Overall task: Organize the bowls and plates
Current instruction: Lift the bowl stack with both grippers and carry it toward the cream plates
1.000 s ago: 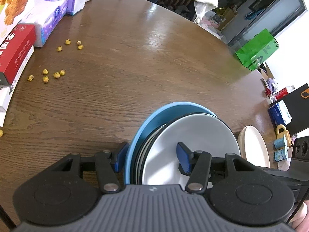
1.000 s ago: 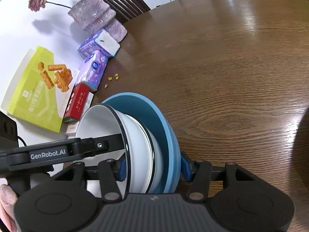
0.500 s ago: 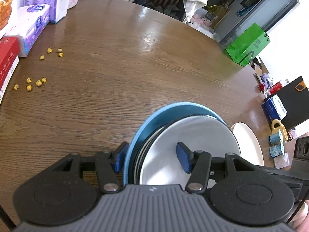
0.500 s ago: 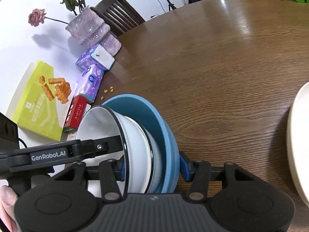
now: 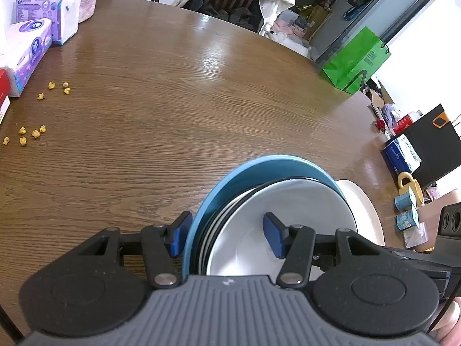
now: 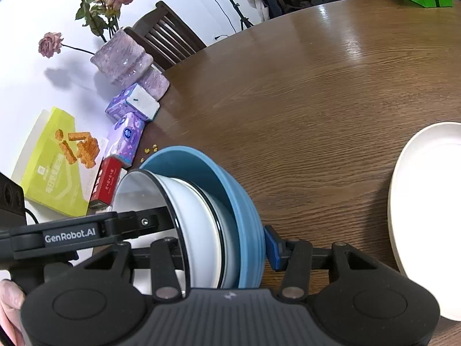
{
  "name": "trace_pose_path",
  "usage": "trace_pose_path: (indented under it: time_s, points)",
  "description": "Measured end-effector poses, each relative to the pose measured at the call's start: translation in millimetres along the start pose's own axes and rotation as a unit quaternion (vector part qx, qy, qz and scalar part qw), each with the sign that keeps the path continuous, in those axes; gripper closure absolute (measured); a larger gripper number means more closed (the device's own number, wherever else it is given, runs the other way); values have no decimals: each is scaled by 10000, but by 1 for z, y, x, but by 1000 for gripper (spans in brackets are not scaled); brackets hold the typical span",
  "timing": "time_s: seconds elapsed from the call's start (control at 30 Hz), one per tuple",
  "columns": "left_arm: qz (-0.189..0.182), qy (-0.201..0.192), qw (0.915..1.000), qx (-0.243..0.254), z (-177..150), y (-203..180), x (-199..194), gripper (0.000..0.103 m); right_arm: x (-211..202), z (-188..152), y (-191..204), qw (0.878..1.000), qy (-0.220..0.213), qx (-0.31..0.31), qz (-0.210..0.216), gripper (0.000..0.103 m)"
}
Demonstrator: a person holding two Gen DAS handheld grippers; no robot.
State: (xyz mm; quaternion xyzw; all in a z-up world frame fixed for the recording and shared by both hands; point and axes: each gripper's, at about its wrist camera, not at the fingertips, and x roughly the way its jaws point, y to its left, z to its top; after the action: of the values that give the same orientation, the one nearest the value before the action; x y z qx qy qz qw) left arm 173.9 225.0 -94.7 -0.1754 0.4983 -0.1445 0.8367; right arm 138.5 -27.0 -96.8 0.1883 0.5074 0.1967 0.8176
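Blue plate [image 5: 230, 181] and the white bowls [image 5: 291, 216] nested in it stand on edge at lower centre of both wrist views, clamped from two sides. Left gripper [image 5: 227, 236] grasps the stack, one pad on the plate's back, the other inside the front bowl. Right gripper [image 6: 224, 248] grasps it too; its jaws have just been closing, with the stack between them. Cream plate [image 6: 426, 216] lies flat on the brown worktop [image 5: 173, 109] just right of the stack. Yellow crumbs [image 5: 31, 132] and tissue packs [image 5: 26, 54] sit at the left.
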Motion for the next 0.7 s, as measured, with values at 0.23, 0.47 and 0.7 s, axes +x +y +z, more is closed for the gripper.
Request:
trace_pose_path:
  time_s: [0.23,0.47,0.7]
  points:
    - [-6,6,10000,26,2,-4,2,48,-5,1,-6,10000,-35,32,-16,56]
    - [-11,21,10000,81,5,-13,6,48,-10,2,-12,9999,-69,85,-21,56]
    - [-25,58,9999,160,7,-24,11,48,-14,3,-20,9997,-131,180,-26,56]
